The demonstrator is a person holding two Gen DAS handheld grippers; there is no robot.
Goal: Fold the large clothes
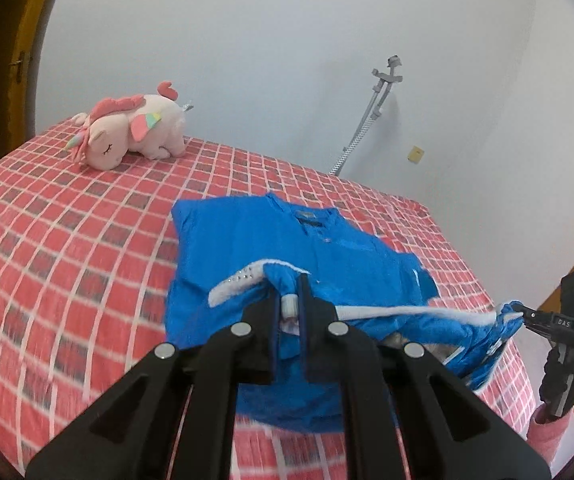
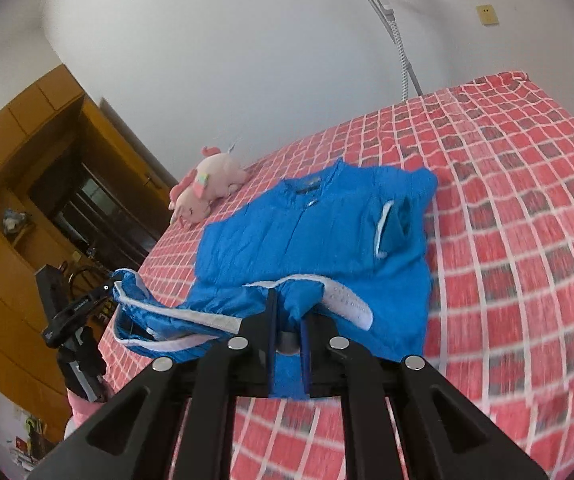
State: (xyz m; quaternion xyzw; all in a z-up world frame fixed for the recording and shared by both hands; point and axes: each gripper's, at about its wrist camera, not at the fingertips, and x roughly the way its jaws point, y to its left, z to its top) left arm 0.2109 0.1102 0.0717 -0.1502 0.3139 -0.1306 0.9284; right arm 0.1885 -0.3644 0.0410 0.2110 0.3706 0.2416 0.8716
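Observation:
A blue garment with white trim lies on the red checked bed, collar toward the wall. My left gripper is shut on its near hem, lifted above the bed. The right gripper shows at the right of the left wrist view, shut on the hem's other corner. In the right wrist view my right gripper is shut on the blue garment. The left gripper shows at the left there, holding the other corner. The white-edged hem hangs stretched between them.
A pink plush unicorn lies at the far left of the bed, also in the right wrist view. A grey hose on a stand leans on the white wall. A wooden cabinet stands beside the bed.

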